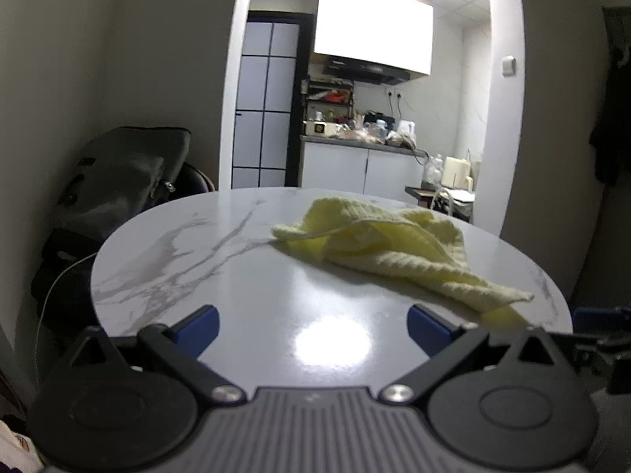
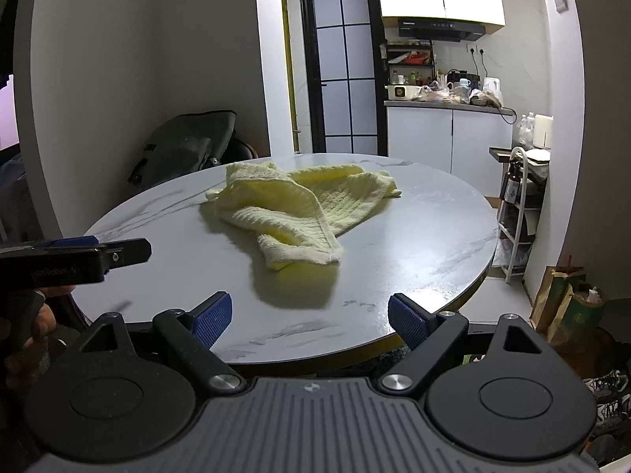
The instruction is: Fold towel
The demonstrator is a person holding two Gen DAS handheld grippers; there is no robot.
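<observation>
A crumpled pale yellow towel (image 1: 394, 248) lies in a loose heap on the round white marble table (image 1: 221, 276). In the right wrist view the same towel (image 2: 299, 205) sits mid-table (image 2: 414, 244), with one corner drooping toward the near edge. My left gripper (image 1: 313, 327) is open above the table's near edge, left of the towel's near corner, holding nothing. My right gripper (image 2: 309, 319) is open too, at the near table edge, short of the towel. The left gripper (image 2: 79, 254) also shows side-on at the left of the right wrist view, held by a hand (image 2: 39, 323).
A dark grey bag (image 1: 122, 181) leans on a chair behind the table at the left. Beyond an archway is a kitchen counter (image 2: 449, 106) crowded with items. A white shelf rack (image 2: 516, 213) and paper bags (image 2: 568, 303) stand on the floor to the right.
</observation>
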